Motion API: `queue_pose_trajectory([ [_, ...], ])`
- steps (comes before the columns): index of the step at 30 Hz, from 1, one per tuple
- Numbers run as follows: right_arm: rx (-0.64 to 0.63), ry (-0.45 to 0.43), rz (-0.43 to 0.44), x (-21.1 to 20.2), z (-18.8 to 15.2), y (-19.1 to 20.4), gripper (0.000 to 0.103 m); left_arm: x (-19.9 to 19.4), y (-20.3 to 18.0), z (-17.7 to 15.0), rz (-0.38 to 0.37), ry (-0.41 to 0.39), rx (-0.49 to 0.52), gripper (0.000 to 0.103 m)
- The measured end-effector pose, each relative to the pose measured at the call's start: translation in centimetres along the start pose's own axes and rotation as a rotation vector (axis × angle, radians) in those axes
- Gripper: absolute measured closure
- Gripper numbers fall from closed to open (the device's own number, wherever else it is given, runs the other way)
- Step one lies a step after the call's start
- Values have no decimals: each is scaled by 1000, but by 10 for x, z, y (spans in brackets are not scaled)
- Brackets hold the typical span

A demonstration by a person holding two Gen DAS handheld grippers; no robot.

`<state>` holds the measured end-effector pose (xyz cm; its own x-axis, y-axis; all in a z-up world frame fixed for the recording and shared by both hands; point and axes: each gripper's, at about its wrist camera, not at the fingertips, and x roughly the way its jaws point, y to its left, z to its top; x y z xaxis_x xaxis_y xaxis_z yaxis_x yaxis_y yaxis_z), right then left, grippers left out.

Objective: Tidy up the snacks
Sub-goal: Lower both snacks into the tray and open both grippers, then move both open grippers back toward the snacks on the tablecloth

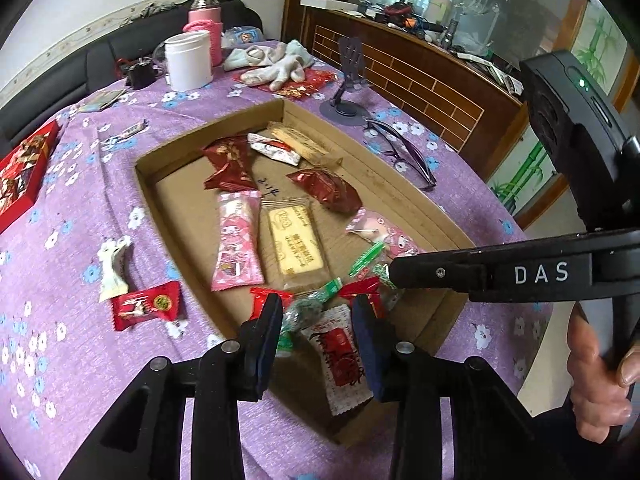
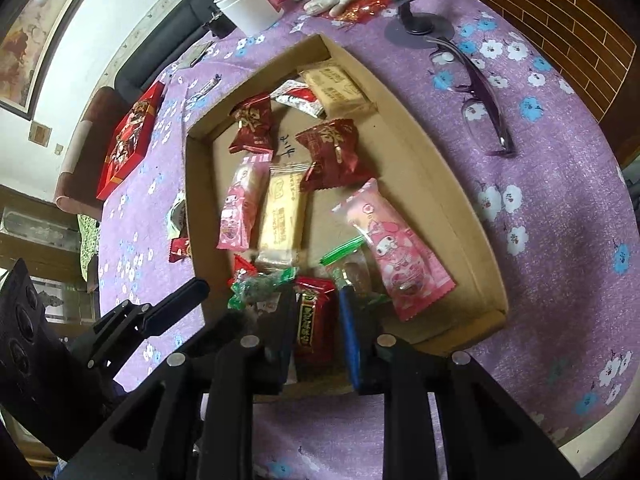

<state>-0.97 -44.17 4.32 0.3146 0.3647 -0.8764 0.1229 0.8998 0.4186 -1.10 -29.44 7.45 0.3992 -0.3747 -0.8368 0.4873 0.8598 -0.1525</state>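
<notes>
Left gripper (image 1: 316,320): angled steeply down over the near end of the cardboard tray (image 1: 400,184); jaws stand narrowly apart with nothing pressed between the pads.
White-and-red sachet (image 1: 342,360): lies flat on the tray floor directly under the left gripper, in the gap between the two fingers, apparently free of both pads.
Green-wrapped candies (image 1: 308,308): heaped just beyond the left fingertips, near the tray's near wall.
Left margin: a red candy (image 1: 146,304) and a white wrapper (image 1: 114,268) lie on the purple flowered tablecloth (image 1: 60,240), outside the tray's left wall; a red gift box (image 1: 24,172) sits further left at the table edge.
Tray centre: two pink character packs (image 1: 238,236), a pale biscuit pack (image 1: 296,240) and dark red pouches (image 1: 326,188) spread over the floor; bare cardboard shows between them and along the right wall.
Right gripper (image 2: 316,320): angled steeply down at the tray's near wall; jaws nearly closed, pinching a red snack packet (image 2: 314,320) that stands between the pads.
Right hand (image 1: 600,380): in the left wrist view, fingers wrap the gripper's handle at the right border.
Right margin: purple eyeglasses (image 2: 480,100) and a phone stand (image 2: 416,28) rest on the cloth outside the tray's right wall; the cloth beside them is open.
Far edge: a white cup (image 2: 248,6), a pink bottle (image 1: 206,20) and grey gloves (image 1: 276,60) line the back of the table.
</notes>
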Motion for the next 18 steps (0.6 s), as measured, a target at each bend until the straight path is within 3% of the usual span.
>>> queue_pose_trajectory([
  [8, -71, -12, 13, 3, -2, 29, 82, -20, 32, -14, 34, -45, -87, 65],
  [18, -239, 15, 51, 24, -5, 98, 82, -44, 106, -54, 99, -57, -280, 65],
])
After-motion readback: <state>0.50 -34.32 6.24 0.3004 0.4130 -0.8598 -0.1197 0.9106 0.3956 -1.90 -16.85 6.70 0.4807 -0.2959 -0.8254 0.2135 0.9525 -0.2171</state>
